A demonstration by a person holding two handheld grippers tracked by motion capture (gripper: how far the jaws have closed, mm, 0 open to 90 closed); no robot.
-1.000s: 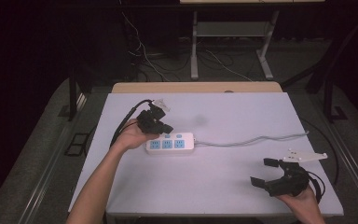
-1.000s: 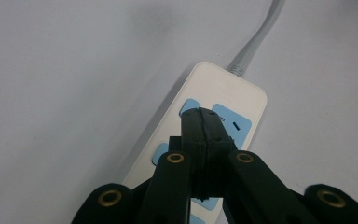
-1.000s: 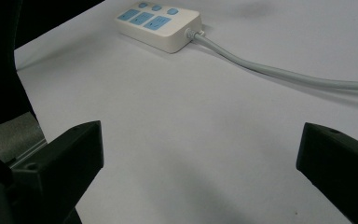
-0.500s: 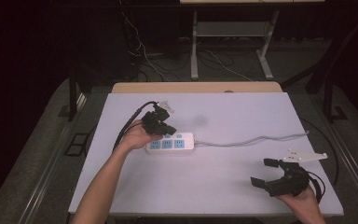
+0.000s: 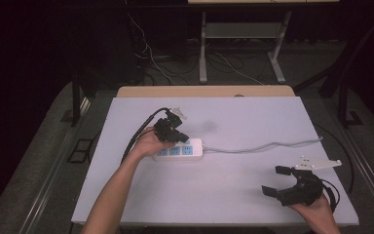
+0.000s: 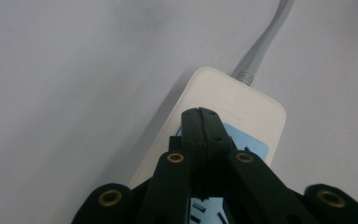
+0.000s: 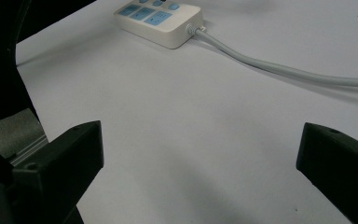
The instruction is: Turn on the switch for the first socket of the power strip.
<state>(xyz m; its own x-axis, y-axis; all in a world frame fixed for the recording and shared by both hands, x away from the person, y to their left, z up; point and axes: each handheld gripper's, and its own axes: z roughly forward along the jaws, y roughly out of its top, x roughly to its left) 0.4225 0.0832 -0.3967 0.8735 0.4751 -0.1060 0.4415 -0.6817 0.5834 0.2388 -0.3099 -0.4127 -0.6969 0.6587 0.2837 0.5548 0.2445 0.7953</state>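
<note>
A white power strip (image 5: pixel 189 149) with blue socket panels lies left of the middle of the white table (image 5: pixel 224 204). Its grey cable (image 5: pixel 263 145) runs off to the right. My left gripper (image 5: pixel 179 138) is shut with nothing between its jaws. In the left gripper view the closed tips (image 6: pixel 200 113) point down over the strip (image 6: pixel 247 100) near its cable end (image 6: pixel 265 42); whether they touch it I cannot tell. My right gripper (image 5: pixel 274 180) is held low at the front right, open and holding nothing. In the right gripper view (image 7: pixel 200 140) the strip (image 7: pixel 161 16) and cable (image 7: pixel 284 70) lie far ahead.
The left gripper's black cable (image 5: pixel 139 134) trails over the table's left side. Beyond the table's wooden far edge (image 5: pixel 204 91) are floor cables (image 5: pixel 151 53) and metal stand legs (image 5: pixel 203 53). Bare table surface lies between the two grippers.
The left hand has come down a little and shifted right, closer onto the power strip. Its jaws stay shut. The right hand has not moved.
</note>
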